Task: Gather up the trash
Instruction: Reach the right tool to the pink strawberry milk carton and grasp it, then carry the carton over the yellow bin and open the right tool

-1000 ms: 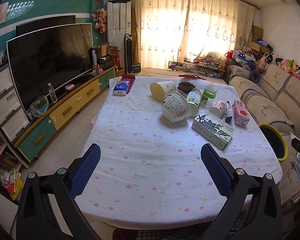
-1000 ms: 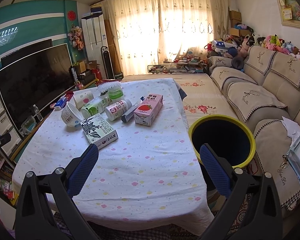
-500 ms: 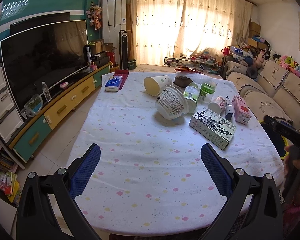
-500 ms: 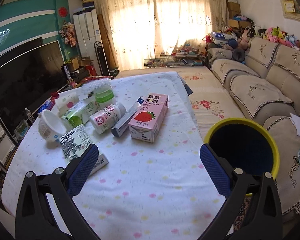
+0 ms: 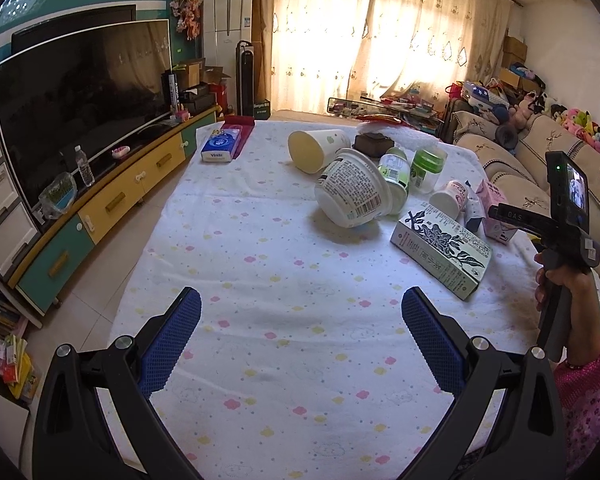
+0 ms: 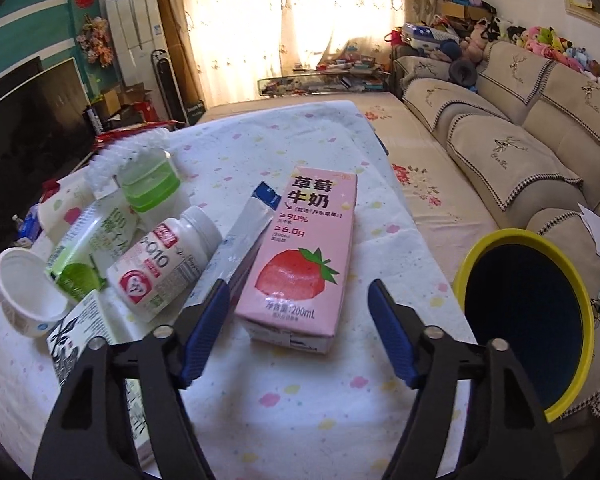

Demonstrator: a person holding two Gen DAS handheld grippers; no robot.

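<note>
Right gripper [image 6: 298, 308] is held low over the strawberry milk carton [image 6: 304, 256], which lies flat near the table's right edge. Its jaws have just been closing; the carton's near end sits between them, pads not touching. A slim blue-tipped box [image 6: 240, 240] is pressed along the carton's left side, a white bottle [image 6: 160, 264] beside that. The yellow-rimmed bin [image 6: 572, 364] stands right of the table. Left gripper [image 5: 300, 332] is spread wide over bare tablecloth [image 5: 284, 264], nothing between its jaws.
</note>
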